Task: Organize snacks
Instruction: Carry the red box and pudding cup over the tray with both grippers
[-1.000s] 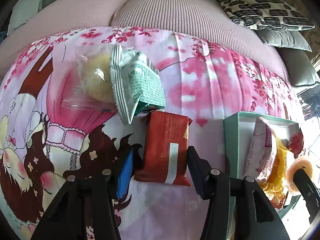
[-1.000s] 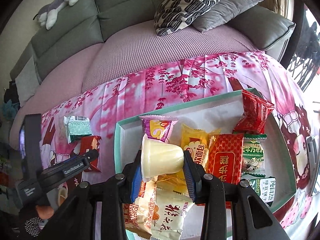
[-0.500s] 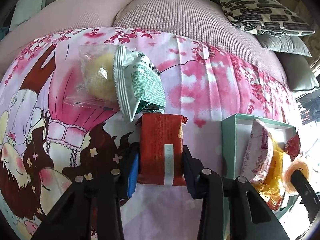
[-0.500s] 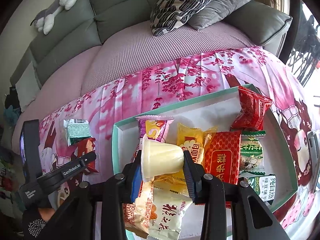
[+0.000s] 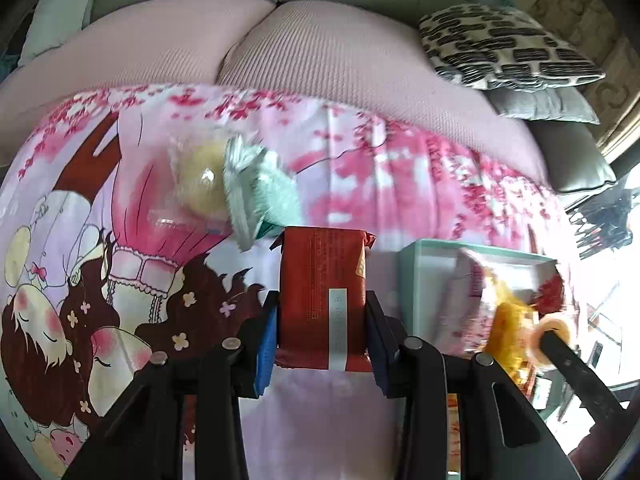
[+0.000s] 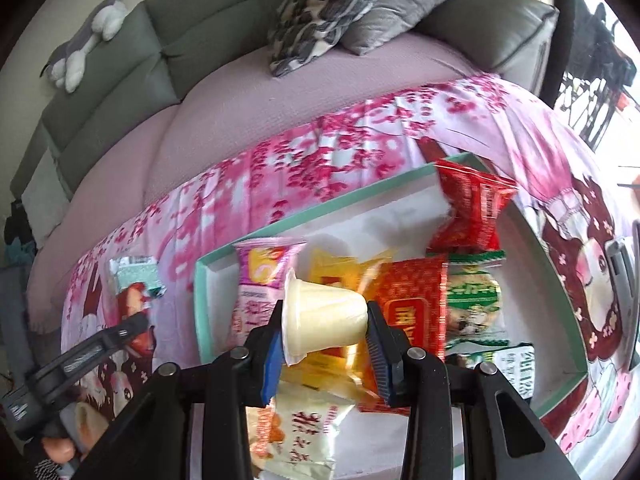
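Observation:
My left gripper [image 5: 320, 330] is shut on a dark red snack packet [image 5: 322, 288], held just above the pink printed cloth [image 5: 120, 208]. Behind it lie a green-and-white packet [image 5: 260, 194] and a clear-wrapped yellow cake [image 5: 200, 176]. My right gripper [image 6: 324, 326] is shut on a pale yellow jelly cup [image 6: 324, 316], held on its side over the teal-rimmed box [image 6: 202, 304]. That box [image 5: 408, 280] holds several packets: pink [image 6: 260, 276], yellow, red [image 6: 416, 312], green [image 6: 474, 300] and a bright red one [image 6: 472, 212]. The left gripper [image 6: 112, 336] shows at the right wrist view's lower left.
The cloth covers a pink cushion in front of a grey-green sofa [image 6: 160, 60]. A black-and-white patterned pillow [image 5: 508, 44] and grey pillows lie at the back right. A plush toy [image 6: 84, 36] rests on the sofa back. A person's hand [image 6: 60, 446] holds the left gripper.
The left jaws closed onto the dark red packet and lifted it off the cloth. The right gripper, still holding the jelly cup, shifted a little over the box.

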Demonstrator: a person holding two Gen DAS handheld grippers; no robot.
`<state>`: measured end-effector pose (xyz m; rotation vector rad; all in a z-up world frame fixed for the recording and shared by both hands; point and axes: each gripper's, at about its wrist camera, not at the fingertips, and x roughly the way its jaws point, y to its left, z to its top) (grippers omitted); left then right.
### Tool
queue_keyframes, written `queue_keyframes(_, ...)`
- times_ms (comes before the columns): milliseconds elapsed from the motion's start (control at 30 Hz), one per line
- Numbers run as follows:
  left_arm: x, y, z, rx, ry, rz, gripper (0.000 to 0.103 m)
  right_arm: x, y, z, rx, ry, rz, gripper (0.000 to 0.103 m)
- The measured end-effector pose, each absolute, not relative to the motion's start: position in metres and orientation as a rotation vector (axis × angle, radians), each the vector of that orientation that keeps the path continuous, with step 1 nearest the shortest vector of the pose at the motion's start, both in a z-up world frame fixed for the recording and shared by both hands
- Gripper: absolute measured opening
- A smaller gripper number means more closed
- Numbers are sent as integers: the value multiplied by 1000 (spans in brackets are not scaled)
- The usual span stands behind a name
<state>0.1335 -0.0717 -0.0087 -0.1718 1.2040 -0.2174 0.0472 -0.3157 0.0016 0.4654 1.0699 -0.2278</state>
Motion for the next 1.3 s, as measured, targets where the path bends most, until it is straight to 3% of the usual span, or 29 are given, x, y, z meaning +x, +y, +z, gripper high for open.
queue_keyframes(433, 100, -136, 39, -110, 1130, -438, 41, 18, -367, 6, 511, 1041, -390, 40)
queue_keyframes(767, 65, -187, 21, 18, 1178, -521, 41, 5, -366, 5, 483, 1057, -386, 40)
queue_keyframes(1300, 49, -199, 4, 63, 1216, -530, 41, 4, -352, -8, 439, 1113, -346, 40)
